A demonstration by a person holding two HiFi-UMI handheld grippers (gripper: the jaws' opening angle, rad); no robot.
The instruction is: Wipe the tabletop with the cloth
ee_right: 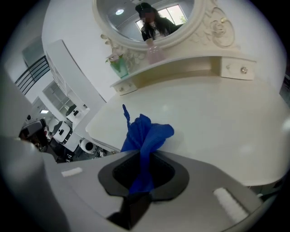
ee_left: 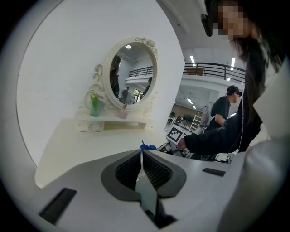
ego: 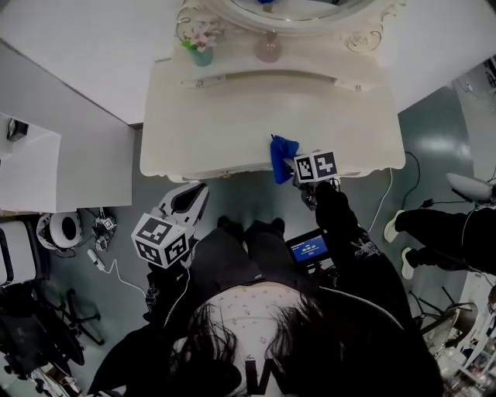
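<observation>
A blue cloth (ego: 282, 157) is bunched at the front edge of the cream dressing table top (ego: 232, 116). My right gripper (ego: 296, 172) is shut on the cloth (ee_right: 144, 138), which sticks up from between the jaws over the tabletop (ee_right: 213, 118). Off the table at the lower left, my left gripper (ego: 186, 200) hangs above the floor. Its jaws are shut with nothing between them in the left gripper view (ee_left: 142, 166), pointing toward the table (ee_left: 77, 145) and the blue cloth (ee_left: 147, 147) far ahead.
An oval mirror (ego: 298, 9) stands at the back of the table on a raised shelf (ego: 263, 76), with a green vase of flowers (ego: 200, 48) and a pink bottle (ego: 268, 48). A white cabinet (ego: 27, 167) is left; cables and gear lie on the floor.
</observation>
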